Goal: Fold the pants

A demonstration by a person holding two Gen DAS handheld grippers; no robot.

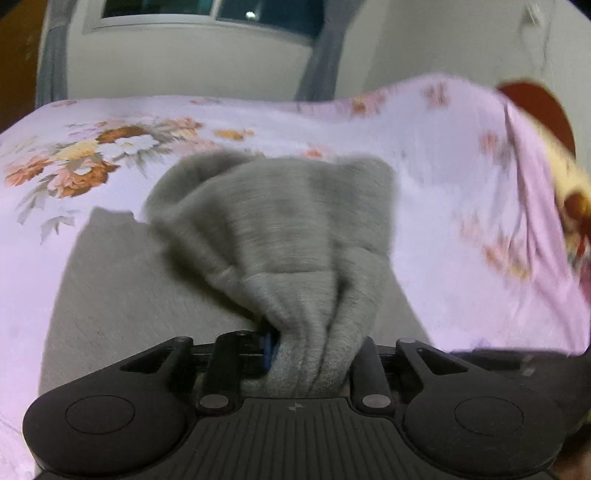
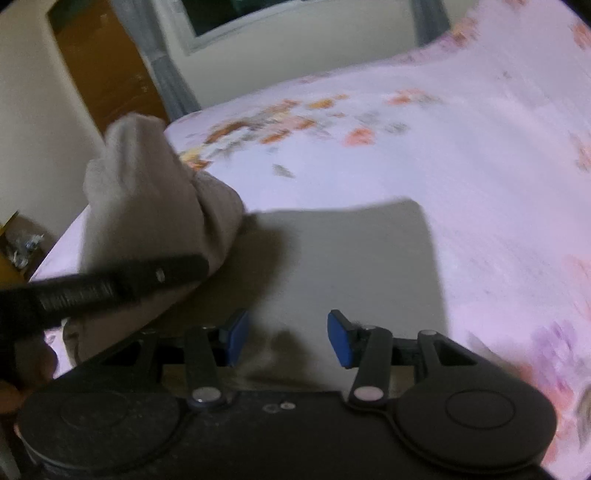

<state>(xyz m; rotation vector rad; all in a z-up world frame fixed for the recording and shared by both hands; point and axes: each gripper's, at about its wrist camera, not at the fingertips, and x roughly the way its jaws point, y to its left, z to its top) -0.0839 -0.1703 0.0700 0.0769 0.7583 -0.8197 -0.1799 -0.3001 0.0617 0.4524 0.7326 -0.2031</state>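
The grey pants [image 1: 280, 229] lie on a pink floral bed sheet [image 1: 443, 192]. In the left wrist view my left gripper [image 1: 306, 354] is shut on a bunched end of the pants and holds it lifted, the cloth draping forward over the flat part. In the right wrist view the flat grey part of the pants [image 2: 351, 266] lies just ahead of my right gripper [image 2: 288, 339], which is open and empty with its blue pads [image 2: 340, 339] apart above the cloth. The lifted fold [image 2: 147, 192] and the left gripper's black body [image 2: 110, 284] show at the left.
The bed sheet [image 2: 480, 166] spreads far and right. A wall with a window [image 1: 207, 14] and grey curtains stands behind the bed. A wooden door [image 2: 103, 66] is at the far left. A red and yellow pillow [image 1: 546, 122] sits at the right.
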